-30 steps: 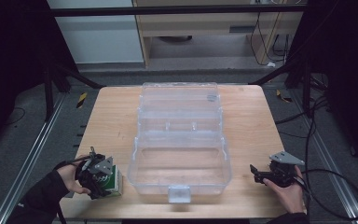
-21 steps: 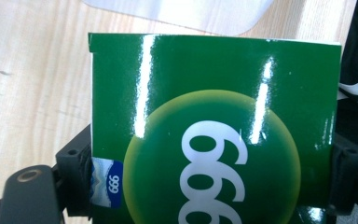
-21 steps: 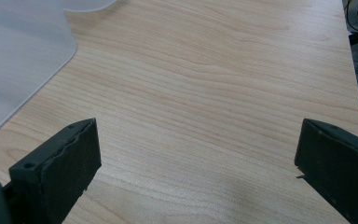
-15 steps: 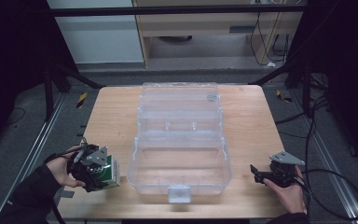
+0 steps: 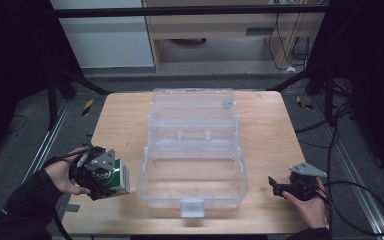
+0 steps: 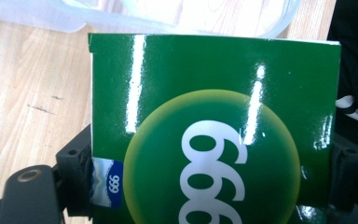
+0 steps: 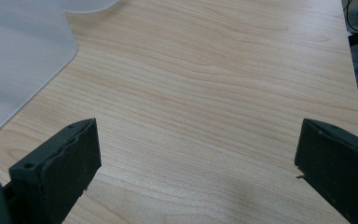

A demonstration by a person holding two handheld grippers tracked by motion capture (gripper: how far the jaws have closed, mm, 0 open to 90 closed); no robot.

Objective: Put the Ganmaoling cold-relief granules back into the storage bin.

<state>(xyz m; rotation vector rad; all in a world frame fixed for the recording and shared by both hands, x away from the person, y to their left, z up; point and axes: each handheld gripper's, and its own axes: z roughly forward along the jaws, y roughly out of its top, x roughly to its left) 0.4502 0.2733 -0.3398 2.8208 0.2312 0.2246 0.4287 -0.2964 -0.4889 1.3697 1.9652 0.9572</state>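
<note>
Green carton [image 6: 214, 130] clamped in left claw [image 5: 100, 176], held at table's [image 5: 270, 130] near-left, just beside open clear plastic case [image 5: 194, 175]. Right claw [image 5: 281, 189] idle, jaws apart. Transport step, probably: next, over rim into case.

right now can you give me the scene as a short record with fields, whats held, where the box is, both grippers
held item: green carton, printed 999, between the jaws of the left gripper
left gripper: shut on the carton, at the table's near left
right gripper: open, nothing between its jaws, near right over bare wood
container: clear plastic box, lid open and lying back, inside looks empty
surface: wooden table
</note>
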